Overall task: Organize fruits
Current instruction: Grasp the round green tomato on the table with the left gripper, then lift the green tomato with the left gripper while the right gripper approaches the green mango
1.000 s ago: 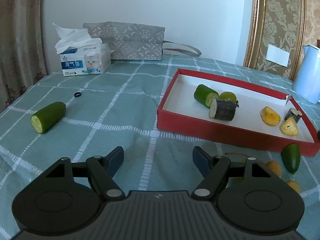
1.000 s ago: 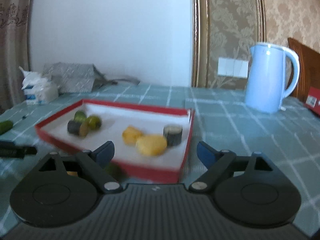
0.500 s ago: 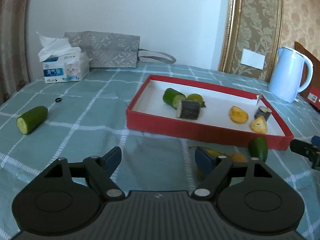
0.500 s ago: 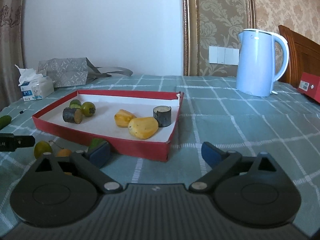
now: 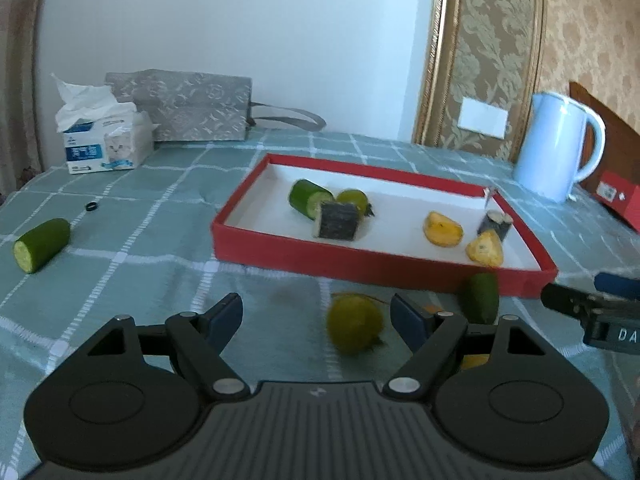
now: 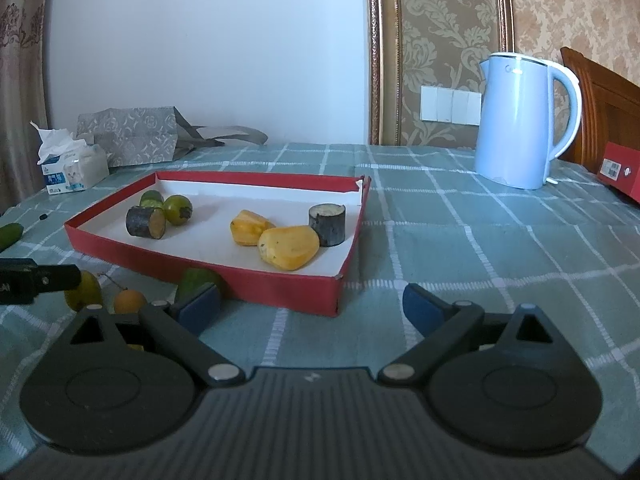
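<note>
A red tray (image 5: 360, 266) with a white floor holds a cucumber piece (image 5: 308, 198), a round green fruit (image 5: 354, 199), two dark cut cylinders (image 5: 336, 226) and two yellow pieces (image 5: 442, 229). My left gripper (image 5: 316, 316) is open low over the cloth in front of the tray. A blurred yellow-green fruit (image 5: 354, 330) lies between its fingers, nearer the right one and untouched. A green piece (image 5: 480, 298) rests against the tray's front wall. My right gripper (image 6: 312, 308) is open and empty off the tray's (image 6: 240, 276) near right corner. Beside it lie the green piece (image 6: 196, 280) and a small orange fruit (image 6: 130, 300).
Another cucumber piece (image 5: 40, 244) and a small black ring (image 5: 92, 206) lie far left on the checked cloth. A tissue box (image 5: 104, 148) and grey bag (image 5: 192, 108) stand at the back. A pale blue kettle (image 6: 520, 128) and a red box (image 6: 620, 170) are at the right.
My left gripper has swung to the right, bringing the yellow-green fruit between its fingers. My right gripper's jaws widened a second ago and have kept still since.
</note>
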A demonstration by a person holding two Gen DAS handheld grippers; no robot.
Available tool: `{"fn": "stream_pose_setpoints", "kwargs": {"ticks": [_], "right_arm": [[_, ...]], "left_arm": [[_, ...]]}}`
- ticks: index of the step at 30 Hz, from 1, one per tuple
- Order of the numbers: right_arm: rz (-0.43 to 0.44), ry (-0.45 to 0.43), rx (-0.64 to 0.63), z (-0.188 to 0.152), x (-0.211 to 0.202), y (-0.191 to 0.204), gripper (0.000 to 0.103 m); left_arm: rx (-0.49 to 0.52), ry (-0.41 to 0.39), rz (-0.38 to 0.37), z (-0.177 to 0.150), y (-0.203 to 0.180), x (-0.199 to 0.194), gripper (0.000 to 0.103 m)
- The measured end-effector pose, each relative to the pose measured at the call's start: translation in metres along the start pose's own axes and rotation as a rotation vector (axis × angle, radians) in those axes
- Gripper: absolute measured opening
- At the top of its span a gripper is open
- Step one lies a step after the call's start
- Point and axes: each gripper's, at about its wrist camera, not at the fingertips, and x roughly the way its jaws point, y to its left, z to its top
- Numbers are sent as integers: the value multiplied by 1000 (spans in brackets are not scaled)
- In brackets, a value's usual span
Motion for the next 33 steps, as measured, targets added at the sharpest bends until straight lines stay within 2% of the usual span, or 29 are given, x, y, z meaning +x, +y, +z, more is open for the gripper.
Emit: {"fn": "stream_pose_setpoints", "kwargs": {"ticks": [5,12,16,18,19,21,22,26,33], "right_arm": [[3,8,-5,0,0,1,98],[4,22,-5,-1,3,1,98],[4,20,-2,-1,2,1,98],[4,27,-5,-1,4,2,99],[3,28,-8,-2,5,2,99],[0,23,-11,-2,4,2,98],[-3,18,-11,-2,4,2,98],[-14,14,-14,-2,3,1,98],[-23,19,-13,-2,4,1,98]], "left_arm": [[52,21,32,-3,-10,7,81],[48,43,60,0,-6,16,81],[75,87,57,-2,-8,27,70],[102,78,54,-2,-12,28,60],[104,78,41,-1,-12,28,52],[112,73,43,-1,-13,29,45],[117,67,41,-1,-13,28,36],[115,59,50,-2,-13,28,33],[53,40,93,0,-1,24,33]]}}
